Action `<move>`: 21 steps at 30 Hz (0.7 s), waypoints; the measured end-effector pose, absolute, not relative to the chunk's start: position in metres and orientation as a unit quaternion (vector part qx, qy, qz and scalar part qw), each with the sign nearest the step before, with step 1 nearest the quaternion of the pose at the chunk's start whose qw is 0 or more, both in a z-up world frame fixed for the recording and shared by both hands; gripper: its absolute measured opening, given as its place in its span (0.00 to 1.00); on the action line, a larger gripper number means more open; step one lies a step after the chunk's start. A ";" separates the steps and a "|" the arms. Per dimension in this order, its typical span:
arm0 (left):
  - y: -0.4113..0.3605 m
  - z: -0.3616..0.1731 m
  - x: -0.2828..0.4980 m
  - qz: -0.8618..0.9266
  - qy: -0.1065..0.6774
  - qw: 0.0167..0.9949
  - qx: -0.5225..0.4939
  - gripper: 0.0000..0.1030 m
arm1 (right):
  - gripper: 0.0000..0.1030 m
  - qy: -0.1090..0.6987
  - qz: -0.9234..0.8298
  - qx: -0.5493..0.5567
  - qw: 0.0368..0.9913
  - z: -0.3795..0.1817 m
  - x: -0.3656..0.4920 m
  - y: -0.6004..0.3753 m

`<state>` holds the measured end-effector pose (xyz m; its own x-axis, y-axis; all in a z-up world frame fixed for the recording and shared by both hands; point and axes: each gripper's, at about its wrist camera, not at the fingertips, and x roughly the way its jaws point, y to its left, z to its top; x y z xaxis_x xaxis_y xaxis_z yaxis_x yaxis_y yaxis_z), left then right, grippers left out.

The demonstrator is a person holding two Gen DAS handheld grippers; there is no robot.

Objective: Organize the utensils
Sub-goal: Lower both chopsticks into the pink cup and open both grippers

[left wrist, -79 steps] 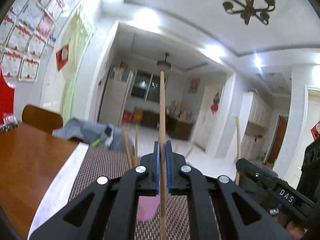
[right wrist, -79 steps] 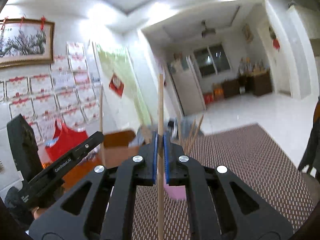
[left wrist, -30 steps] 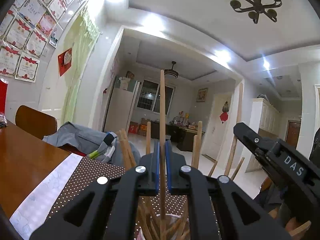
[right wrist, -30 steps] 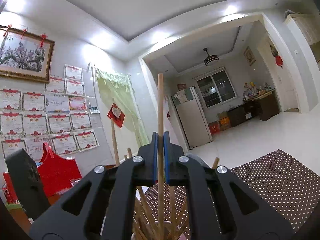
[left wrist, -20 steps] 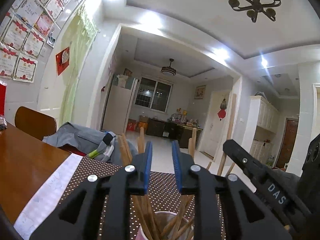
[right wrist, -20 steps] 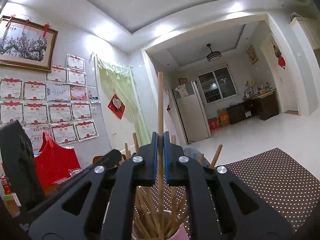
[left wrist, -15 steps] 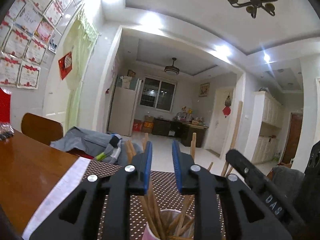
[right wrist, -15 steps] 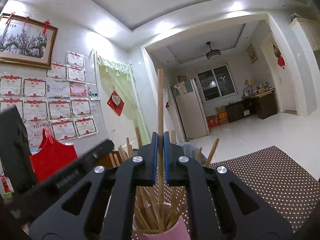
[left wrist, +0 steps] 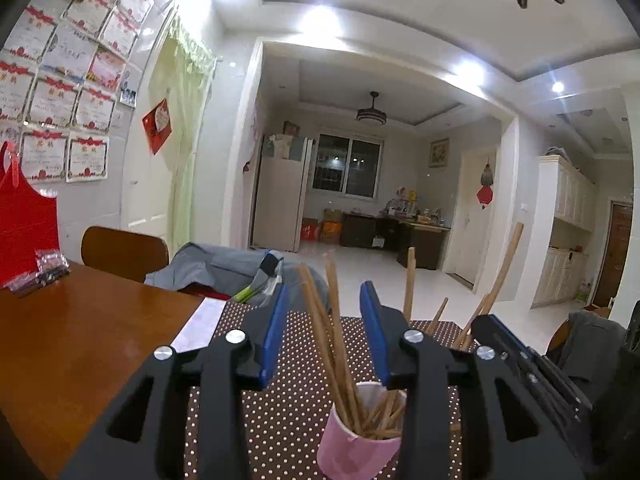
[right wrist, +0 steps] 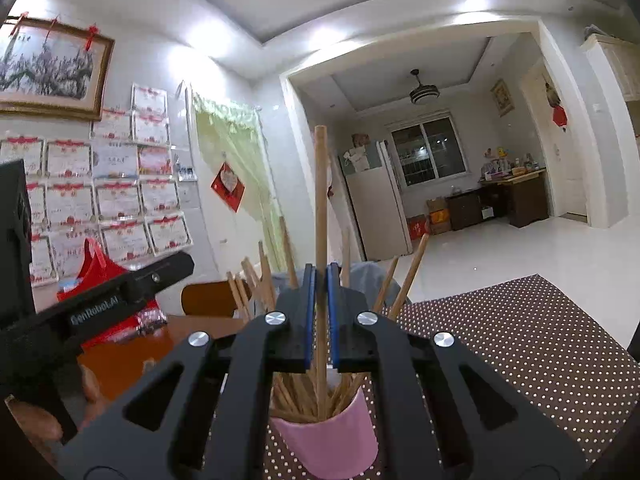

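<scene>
The pink plastic cup (right wrist: pixel 324 436) full of wooden chopsticks sat low-centre on the dotted brown placemat (right wrist: pixel 520 352). The right tool (right wrist: pixel 320 312) was pinching one upright wooden chopstick (right wrist: pixel 320 200), tip already inside the cup. The left tool (left wrist: pixel 323 332) was spread wide, holding nothing. Next move was probably just letting go.
</scene>
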<state>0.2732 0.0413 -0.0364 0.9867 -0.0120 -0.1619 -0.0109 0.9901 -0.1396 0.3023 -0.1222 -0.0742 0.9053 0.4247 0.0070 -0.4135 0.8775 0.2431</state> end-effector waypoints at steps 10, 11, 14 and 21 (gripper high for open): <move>0.050 -0.043 0.280 -0.003 0.102 0.991 -0.087 0.36 | 0.06 0.050 0.214 0.086 0.972 -0.091 0.307 -0.107; 0.050 -0.044 0.280 -0.004 0.103 0.991 -0.089 0.36 | 0.06 0.053 0.214 0.083 0.972 -0.093 0.307 -0.105; 0.050 -0.044 0.280 0.000 0.103 0.991 -0.083 0.36 | 0.07 0.046 0.205 0.084 0.974 -0.092 0.304 -0.104; 0.049 -0.043 0.281 0.005 0.104 0.991 -0.082 0.45 | 0.44 0.027 0.198 0.095 0.975 -0.081 0.294 -0.110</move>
<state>0.2806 0.0490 -0.0427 0.9785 -0.0068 -0.2063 -0.0271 0.9866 -0.1611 0.2935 -0.1105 -0.0811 0.9202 0.3913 -0.0140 -0.3812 0.9034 0.1965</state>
